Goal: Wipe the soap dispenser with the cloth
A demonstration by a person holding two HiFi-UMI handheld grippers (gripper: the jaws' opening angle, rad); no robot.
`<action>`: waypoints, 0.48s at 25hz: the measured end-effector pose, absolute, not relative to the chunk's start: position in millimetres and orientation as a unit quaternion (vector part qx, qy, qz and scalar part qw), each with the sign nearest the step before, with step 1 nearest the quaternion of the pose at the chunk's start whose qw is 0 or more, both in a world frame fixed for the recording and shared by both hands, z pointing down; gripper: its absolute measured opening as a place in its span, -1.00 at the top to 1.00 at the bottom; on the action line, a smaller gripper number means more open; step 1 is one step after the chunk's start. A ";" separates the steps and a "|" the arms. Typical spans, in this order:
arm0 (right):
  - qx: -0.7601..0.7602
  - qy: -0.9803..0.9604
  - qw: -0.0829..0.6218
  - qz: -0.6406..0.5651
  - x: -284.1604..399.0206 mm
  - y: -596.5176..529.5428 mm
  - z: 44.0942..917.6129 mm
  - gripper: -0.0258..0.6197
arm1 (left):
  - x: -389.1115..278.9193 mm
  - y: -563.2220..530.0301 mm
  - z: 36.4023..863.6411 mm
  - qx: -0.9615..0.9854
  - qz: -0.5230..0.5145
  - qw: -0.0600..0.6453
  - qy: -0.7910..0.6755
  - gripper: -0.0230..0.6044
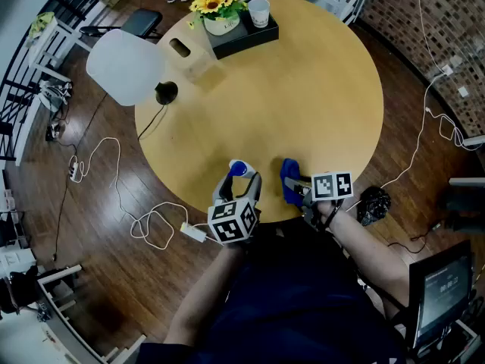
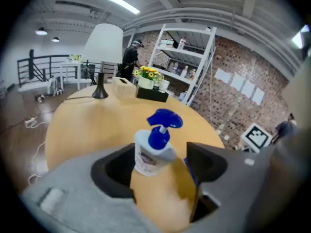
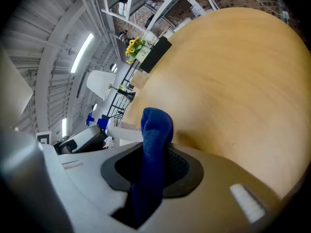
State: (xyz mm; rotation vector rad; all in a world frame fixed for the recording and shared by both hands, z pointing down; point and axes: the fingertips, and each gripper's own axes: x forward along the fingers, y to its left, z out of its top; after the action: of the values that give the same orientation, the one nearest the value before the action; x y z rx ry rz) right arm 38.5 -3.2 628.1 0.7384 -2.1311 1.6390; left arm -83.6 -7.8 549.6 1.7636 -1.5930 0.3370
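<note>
Soap dispenser between spread jaws of left hand-held gripper, right hand-held gripper clenching blue cloth

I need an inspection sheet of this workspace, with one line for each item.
Surface: round wooden table, mostly bare.
Job's things: soap dispenser standing near the table's near edge; blue cloth.
Clutter: tray with sunflowers and cup, box, lamp, all at the far side.
Grippers: left gripper open, soap dispenser between its jaws; right gripper shut on the cloth.
Cables: white cables loose on the floor.
Surroundings: brick wall, laptop.
</note>
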 end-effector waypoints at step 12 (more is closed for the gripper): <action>0.241 -0.762 0.180 0.574 39.5 -7.6 626.4 0.62 | -67.0 -35.4 545.1 0.793 0.168 0.272 -0.518 0.14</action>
State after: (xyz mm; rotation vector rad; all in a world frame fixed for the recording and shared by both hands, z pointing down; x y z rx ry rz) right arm 39.5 -7.6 626.4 0.6810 -2.1529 1.6209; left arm -67.0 -35.4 545.1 2.1364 -1.3947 0.4533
